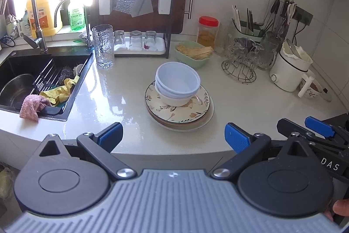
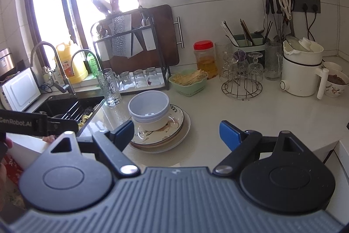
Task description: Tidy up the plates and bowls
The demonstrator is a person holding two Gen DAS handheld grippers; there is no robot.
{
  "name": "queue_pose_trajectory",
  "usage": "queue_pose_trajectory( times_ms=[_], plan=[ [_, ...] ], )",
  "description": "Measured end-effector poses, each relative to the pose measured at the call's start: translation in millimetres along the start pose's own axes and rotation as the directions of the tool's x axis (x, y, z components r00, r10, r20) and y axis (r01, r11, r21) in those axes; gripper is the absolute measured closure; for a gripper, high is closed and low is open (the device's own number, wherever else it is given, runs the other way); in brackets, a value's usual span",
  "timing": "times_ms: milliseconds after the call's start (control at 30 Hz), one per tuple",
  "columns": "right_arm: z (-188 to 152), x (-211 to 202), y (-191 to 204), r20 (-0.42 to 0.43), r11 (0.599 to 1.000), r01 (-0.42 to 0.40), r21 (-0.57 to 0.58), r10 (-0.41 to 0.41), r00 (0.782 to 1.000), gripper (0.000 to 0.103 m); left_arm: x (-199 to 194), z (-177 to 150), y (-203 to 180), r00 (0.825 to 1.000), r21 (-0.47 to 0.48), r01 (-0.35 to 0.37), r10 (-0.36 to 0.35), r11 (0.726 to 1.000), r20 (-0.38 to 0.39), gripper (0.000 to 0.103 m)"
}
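A stack of bowls (image 1: pixel 177 82) (image 2: pixel 149 108), a pale blue one on top of white ones, stands on a pile of plates (image 1: pixel 181 110) (image 2: pixel 172 134); the top plate has a leaf pattern. The pile sits on the white counter. My left gripper (image 1: pixel 173 139) is open and empty, held back from the counter's front edge, short of the plates. My right gripper (image 2: pixel 176 134) is also open and empty; its left finger (image 2: pixel 123 132) overlaps the plates' near-left rim in the view, apart from them. The right gripper's fingers (image 1: pixel 319 126) show at the left view's right edge.
A black sink (image 1: pixel 26 82) with cloths (image 1: pixel 56 93) lies left. A tall glass (image 1: pixel 103 46), a rack with upturned glasses (image 1: pixel 135 40), a green basket (image 1: pixel 193 54), a red-lidded jar (image 1: pixel 207 31), a wire glass stand (image 1: pixel 240 60) and a white kettle (image 1: pixel 288 69) line the back.
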State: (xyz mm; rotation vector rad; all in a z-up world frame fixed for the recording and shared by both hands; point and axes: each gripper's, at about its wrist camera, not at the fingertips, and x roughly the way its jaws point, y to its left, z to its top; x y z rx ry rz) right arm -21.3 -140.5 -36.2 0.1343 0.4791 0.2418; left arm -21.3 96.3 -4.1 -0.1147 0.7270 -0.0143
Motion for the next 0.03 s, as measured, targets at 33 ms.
queue_pose_trajectory(
  times_ms=[33],
  plan=[
    [0.1,0.5,0.1,-0.001,1.000,-0.001,0.002,0.001,1.000,0.016,-0.2,0.3,0.3,1.000,0.001,0.002,-0.002,1.000,0.002,0.002]
  ],
)
